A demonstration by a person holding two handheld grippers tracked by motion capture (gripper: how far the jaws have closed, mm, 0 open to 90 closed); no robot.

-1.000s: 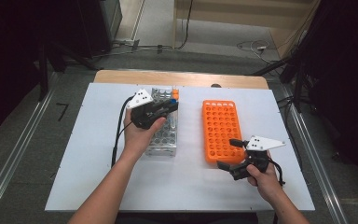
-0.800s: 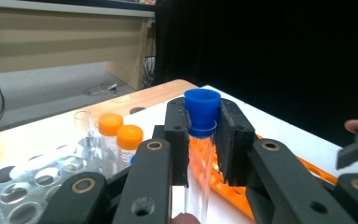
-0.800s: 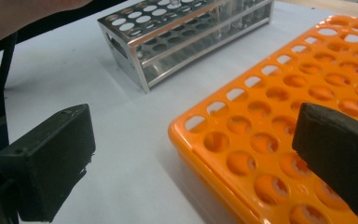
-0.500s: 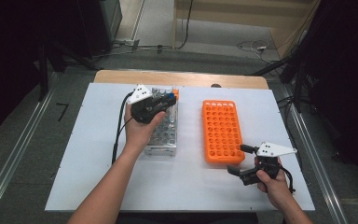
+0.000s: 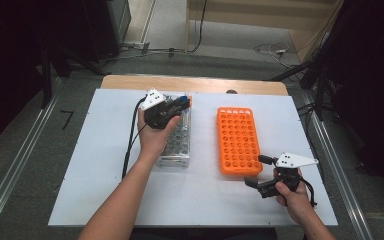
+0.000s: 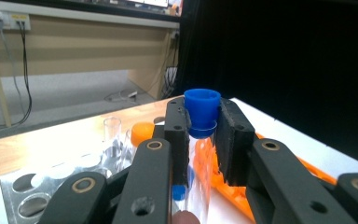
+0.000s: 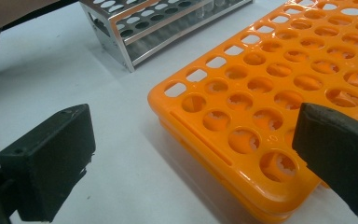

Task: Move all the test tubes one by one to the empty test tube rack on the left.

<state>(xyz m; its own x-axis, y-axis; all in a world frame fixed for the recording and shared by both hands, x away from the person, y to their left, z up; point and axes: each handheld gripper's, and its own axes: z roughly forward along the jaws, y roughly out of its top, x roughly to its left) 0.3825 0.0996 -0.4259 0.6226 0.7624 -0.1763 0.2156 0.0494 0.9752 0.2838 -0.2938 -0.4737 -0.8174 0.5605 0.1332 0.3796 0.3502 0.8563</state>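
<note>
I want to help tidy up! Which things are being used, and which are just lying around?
Being used:
left tongs, shut on the blue-capped tube
clear rack
orange rack
right tongs, open beside the orange rack

Just lying around:
cables on the floor behind the table

Left hand-held gripper [image 6: 201, 135] covers most of the blue-capped tube [image 6: 202, 109]; the tube's lower end is cut off by the frame bottom. In the high view the hand [image 5: 155, 135] hides part of the clear rack [image 5: 177, 145]. Right gripper view crops the orange rack [image 7: 270, 107] at the right edge and the clear rack at top. Whether the far tubes hold anything is too small to tell.
</note>
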